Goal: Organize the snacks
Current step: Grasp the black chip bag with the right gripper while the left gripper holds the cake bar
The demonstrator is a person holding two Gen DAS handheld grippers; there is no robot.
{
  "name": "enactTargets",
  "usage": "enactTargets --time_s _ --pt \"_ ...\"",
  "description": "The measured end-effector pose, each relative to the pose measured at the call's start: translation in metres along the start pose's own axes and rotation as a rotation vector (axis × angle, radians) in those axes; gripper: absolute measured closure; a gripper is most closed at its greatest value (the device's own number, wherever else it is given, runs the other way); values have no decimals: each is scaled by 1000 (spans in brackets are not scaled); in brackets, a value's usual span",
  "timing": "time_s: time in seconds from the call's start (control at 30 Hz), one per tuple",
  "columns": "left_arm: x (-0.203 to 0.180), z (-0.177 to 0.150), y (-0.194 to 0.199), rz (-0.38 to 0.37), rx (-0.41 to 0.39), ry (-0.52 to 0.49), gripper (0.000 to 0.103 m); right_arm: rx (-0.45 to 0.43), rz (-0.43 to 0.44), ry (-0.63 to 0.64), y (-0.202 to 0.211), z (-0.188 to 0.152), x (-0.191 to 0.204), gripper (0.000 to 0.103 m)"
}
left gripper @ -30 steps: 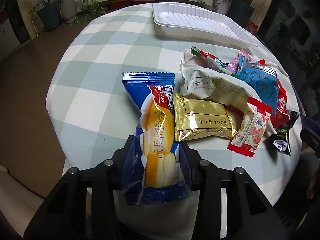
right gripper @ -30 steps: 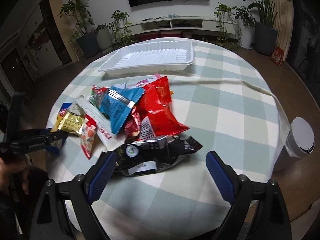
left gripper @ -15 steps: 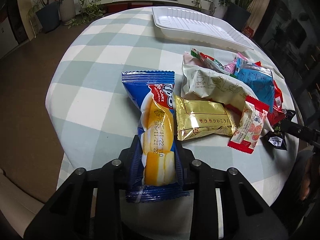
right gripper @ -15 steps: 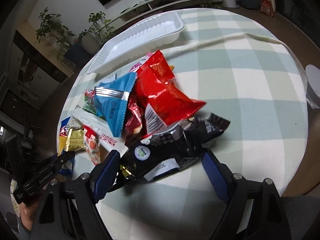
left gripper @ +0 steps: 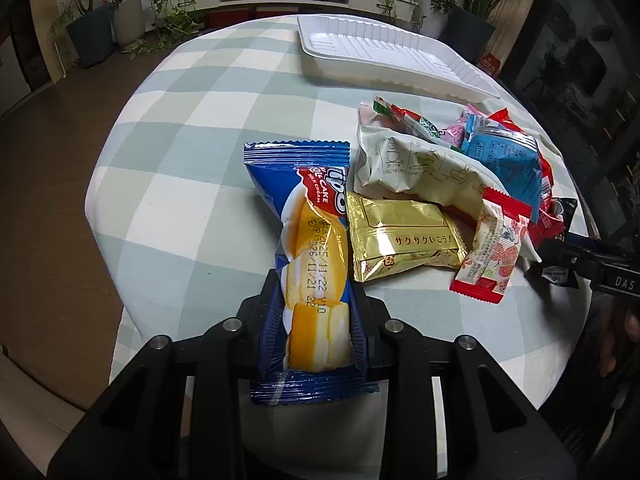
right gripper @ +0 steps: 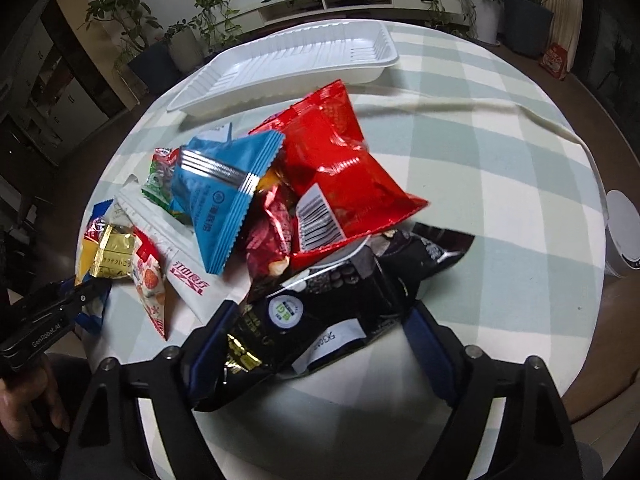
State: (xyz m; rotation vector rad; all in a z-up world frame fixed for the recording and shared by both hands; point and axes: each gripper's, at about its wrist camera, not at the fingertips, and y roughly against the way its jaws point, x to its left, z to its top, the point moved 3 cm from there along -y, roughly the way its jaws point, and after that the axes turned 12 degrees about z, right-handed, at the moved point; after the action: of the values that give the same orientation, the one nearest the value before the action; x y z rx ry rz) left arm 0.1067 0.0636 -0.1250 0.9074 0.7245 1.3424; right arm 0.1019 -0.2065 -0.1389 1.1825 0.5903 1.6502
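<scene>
Fingers of your left gripper (left gripper: 316, 322) pinch the near end of the blue roll-cake packet (left gripper: 306, 236) at the bottom centre of the left wrist frame, both pads pressing its sides. The packet's long axis runs straight out from the fingertips toward the upper middle of the frame, its far crimped edge lying on the checked tablecloth (left gripper: 192, 152), with the gold wafer packet (left gripper: 400, 240) just beside it on the right.

Your right gripper (right gripper: 316, 340) stands apart around the black snack bag (right gripper: 340, 300) at the lower centre of the right wrist frame; its jaws bracket the bag's sides but are not visibly squeezing it. That bag lies crosswise between the fingers, its upper end tucked under the red bag (right gripper: 336, 160).

The white plastic tray (left gripper: 384, 52) sits empty at the top of the left frame, beyond the pile. Judging from this, the roll-cake must travel forward and slightly right, along its own axis, to reach it.
</scene>
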Motion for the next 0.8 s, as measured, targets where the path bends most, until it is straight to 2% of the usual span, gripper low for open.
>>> enactTargets --time_s 0.1,0.2,0.27,0.3,0.33,0.4,0.47,0.53,0.57,0.7,0.8 --pt "0 0 0 -9 0 -3 74 4 3 19 2 -1 -5 26" --pt "-1 -1 1 -14 0 -6 74 13 -21 47 7 -3 -9 37" --pt "-2 0 1 -12 -1 -10 74 18 -30 61 10 -2 -11 48" --pt "-2 -1 1 -12 -1 -12 74 18 -32 74 13 -1 -11 57" --pt "-3 0 1 -14 -1 -15 74 23 -41 83 14 0 -12 61" --pt "-3 0 1 -12 -1 -17 75 32 -41 82 13 2 -14 61" --pt "-3 0 1 -9 -2 -20 75 47 -40 63 13 5 -16 58" --pt "-4 0 1 -6 -2 -21 74 42 -59 21 14 9 -18 44" --pt "-4 0 1 -5 -3 -22 74 37 -81 16 14 11 -18 42" --pt "-4 0 1 -6 -3 -22 74 39 -160 -17 10 16 -26 20" --pt "-4 -1 1 -4 -5 -24 74 75 -143 -6 -1 17 -33 13"
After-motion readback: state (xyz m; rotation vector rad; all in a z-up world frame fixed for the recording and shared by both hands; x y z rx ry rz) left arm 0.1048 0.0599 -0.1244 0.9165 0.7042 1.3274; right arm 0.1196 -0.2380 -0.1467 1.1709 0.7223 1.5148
